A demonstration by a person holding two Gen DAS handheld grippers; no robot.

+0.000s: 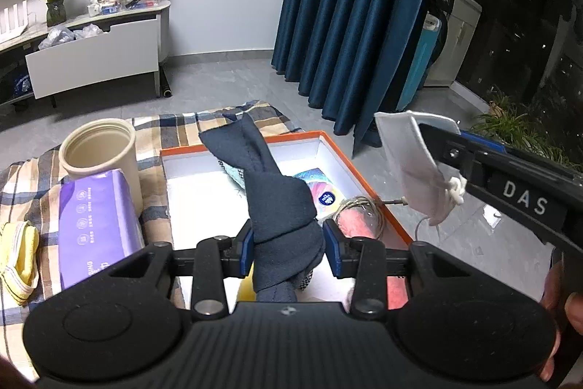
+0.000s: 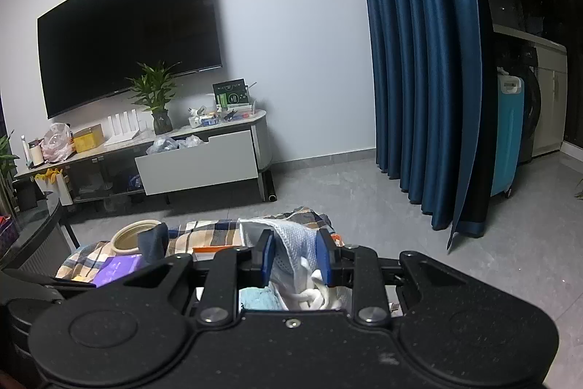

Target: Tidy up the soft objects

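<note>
My left gripper [image 1: 288, 248] is shut on a dark navy sock [image 1: 269, 185] and holds it over the orange-rimmed white box [image 1: 349, 163]. The sock also shows in the right wrist view [image 2: 155, 243]. My right gripper [image 2: 297, 259] is shut on a white face mask [image 2: 291, 239]; in the left wrist view the mask [image 1: 408, 159] hangs from that gripper [image 1: 419, 126] above the box's right edge. Inside the box lie a colourful packet [image 1: 320, 185], a light blue cloth [image 1: 233, 172] and a pink item [image 1: 357, 221].
A cream cylindrical container [image 1: 100, 152], a purple tissue pack [image 1: 96, 225] and a yellow cloth [image 1: 18, 257] sit on the plaid blanket [image 1: 175, 130] left of the box. A TV stand [image 2: 200, 163], blue curtains [image 2: 419, 61] and grey floor lie beyond.
</note>
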